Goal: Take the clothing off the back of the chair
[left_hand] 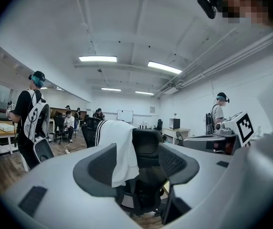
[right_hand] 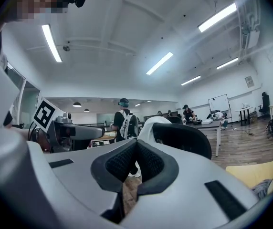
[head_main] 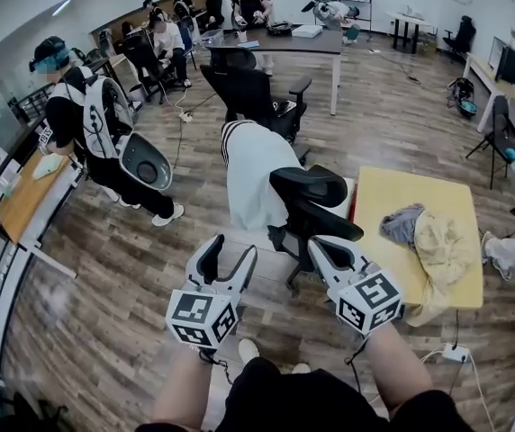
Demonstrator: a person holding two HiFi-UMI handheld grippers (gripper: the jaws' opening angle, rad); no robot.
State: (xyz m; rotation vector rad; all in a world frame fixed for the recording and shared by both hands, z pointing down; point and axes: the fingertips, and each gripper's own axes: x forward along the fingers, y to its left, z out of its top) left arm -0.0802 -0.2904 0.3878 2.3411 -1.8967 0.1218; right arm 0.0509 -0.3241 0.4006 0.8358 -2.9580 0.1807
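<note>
i have not touched the clothing yet. my left gripper point(left_hand: 137, 151) stands about half open with nothing in its grip. through the gap i see the white jacket point(left_hand: 120, 144) and the black chair point(left_hand: 148, 142) beyond, well clear of my pads. my right gripper point(right_hand: 136, 147) has its jaws together at the tips and holds nothing.

in the head view both grippers hover side by side at about 6 o'clock of the chair and point toward it. the jacket, white with dark stripes along one edge, hangs draped over the back of the chair. it sits toward the chair's 10 o'clock side and falls down past the headrest. at 3 o'clock of the chair stands a yellow table point(head_main: 420, 196) with a heap of other clothes point(head_main: 438, 246) on it.

as i judge it, the task is at its very start, with nothing grasped. what is left is to reach the jacket, pinch a fold near its top, and lift it clear of the backrest.
</note>
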